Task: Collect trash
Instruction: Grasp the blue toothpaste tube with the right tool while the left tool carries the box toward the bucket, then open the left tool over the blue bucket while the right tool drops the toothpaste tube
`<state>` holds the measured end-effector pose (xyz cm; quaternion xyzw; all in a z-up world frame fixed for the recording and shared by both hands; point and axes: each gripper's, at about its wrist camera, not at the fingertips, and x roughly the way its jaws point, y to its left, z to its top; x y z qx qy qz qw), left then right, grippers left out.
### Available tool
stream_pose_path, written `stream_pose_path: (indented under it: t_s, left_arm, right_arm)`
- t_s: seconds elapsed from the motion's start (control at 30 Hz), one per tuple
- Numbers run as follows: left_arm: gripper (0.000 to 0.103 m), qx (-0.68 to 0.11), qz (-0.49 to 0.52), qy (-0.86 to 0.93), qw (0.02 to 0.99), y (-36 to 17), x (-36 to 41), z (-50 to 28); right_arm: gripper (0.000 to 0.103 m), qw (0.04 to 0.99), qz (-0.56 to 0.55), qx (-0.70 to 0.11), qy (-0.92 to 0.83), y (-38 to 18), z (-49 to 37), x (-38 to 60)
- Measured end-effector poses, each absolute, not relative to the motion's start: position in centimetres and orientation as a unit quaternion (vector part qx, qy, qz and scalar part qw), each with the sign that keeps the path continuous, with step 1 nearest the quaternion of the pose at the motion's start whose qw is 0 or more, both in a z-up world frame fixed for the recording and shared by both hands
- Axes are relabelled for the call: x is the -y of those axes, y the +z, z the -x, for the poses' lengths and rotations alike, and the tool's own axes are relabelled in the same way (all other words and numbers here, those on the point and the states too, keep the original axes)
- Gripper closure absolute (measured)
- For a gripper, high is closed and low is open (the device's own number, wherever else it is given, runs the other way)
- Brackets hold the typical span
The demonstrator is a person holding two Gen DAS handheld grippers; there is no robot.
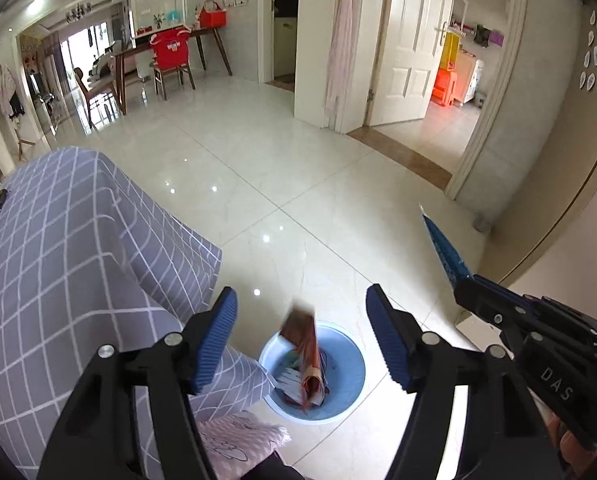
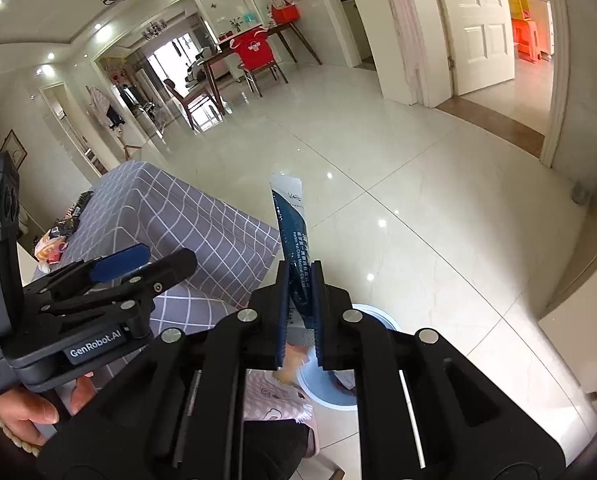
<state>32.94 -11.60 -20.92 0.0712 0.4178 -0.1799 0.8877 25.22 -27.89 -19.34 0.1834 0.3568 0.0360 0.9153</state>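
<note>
Black linkages and blue ribbed pads fill the near edge of both views. From the left wrist, the left gripper (image 1: 301, 334) stands wide apart and empty, and between its pads, down on the tiled floor (image 1: 298, 168), sits the blue bin (image 1: 350, 380). A reddish wrapper (image 1: 304, 344) shows blurred over the bin's mouth (likely mid-fall, though touching or clear I cannot tell), with other scraps already inside.

From the right wrist, the right gripper (image 2: 301, 304) is pinched tight on a dark blue sachet (image 2: 294, 240), whose long axis runs away from the pads toward the far room, its white end farthest out. The bin (image 2: 382, 318) lies below and just right of these pads, partly hidden by the linkage. So the right gripper is the loaded one, and my judgement is that it needs to be brought squarely over the bin's mouth before letting go, or the long sachet may catch the rim.

Left of the bin hangs a grey checked tablecloth (image 1: 58, 248).
</note>
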Motion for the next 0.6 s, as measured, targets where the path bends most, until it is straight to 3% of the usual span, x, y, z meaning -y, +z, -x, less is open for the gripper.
stream_pose_path:
  t_s: [0.6]
  left_arm:
    - [0.034,-0.411,-0.067,-0.15,0.897,-19.9,9.3,-32.9]
  right_arm:
    - [0.092,0.922,-0.161,-0.351,0.037,-19.2,-25.8,26.5]
